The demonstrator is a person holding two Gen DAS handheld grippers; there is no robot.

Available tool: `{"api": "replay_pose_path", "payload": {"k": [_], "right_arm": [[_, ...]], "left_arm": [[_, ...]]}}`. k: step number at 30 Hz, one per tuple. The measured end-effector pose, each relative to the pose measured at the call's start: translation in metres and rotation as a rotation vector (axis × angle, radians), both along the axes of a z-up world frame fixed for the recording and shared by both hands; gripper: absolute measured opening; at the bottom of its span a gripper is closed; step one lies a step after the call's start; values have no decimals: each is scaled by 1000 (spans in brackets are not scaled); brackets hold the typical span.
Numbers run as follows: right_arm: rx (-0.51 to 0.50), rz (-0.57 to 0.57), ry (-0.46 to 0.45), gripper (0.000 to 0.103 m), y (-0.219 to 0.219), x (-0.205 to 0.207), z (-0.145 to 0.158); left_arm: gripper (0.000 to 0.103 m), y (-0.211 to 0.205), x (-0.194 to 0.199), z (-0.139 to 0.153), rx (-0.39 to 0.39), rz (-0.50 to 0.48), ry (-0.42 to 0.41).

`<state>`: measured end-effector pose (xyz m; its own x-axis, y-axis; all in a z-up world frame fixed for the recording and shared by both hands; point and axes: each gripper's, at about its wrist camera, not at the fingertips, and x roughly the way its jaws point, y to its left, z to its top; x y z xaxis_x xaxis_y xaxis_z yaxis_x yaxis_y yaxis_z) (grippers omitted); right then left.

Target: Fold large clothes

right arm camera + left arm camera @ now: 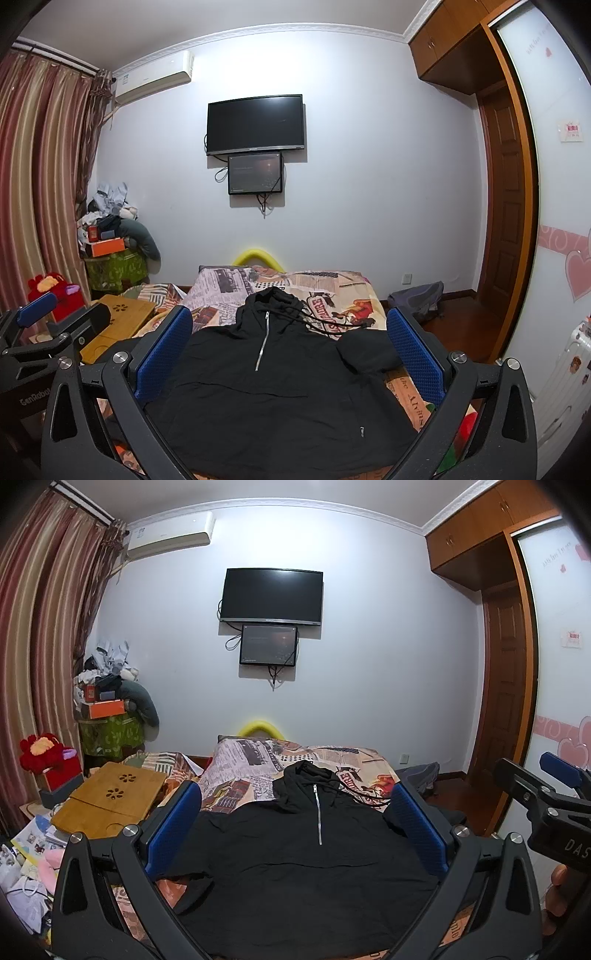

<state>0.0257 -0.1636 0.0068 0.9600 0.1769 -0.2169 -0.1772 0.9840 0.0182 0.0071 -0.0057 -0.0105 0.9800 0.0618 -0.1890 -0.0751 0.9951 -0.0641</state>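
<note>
Left wrist view: a black hooded jacket (295,849) is spread front-up on the newsprint-patterned bed (251,764), framed by the wide-open left gripper (295,812); a bamboo lap desk (110,797) is seen beside it. Right wrist view: the right gripper (290,334) is likewise held open above the jacket, a grey bag (417,299) lying on the floor beyond

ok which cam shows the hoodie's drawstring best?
Right wrist: the drawstring trails clearly from the black hoodie across the printed bedspread. In the left wrist view its cord is partly hidden behind a blue finger.

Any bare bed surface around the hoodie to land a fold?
Free: printed bedspread beyond the hood, and the strip right of the black hoodie. Crowded: left side, with the wooden lap desk and floor clutter.
</note>
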Motion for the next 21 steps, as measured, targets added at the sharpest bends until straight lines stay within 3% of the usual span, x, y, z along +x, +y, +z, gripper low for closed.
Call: {"api": "replay_pose_path", "payload": {"k": [21], "right_arm": [[1, -8, 13, 103, -3, 2, -3]], "left_arm": [[103, -4, 0, -3, 28, -7, -6]]}}
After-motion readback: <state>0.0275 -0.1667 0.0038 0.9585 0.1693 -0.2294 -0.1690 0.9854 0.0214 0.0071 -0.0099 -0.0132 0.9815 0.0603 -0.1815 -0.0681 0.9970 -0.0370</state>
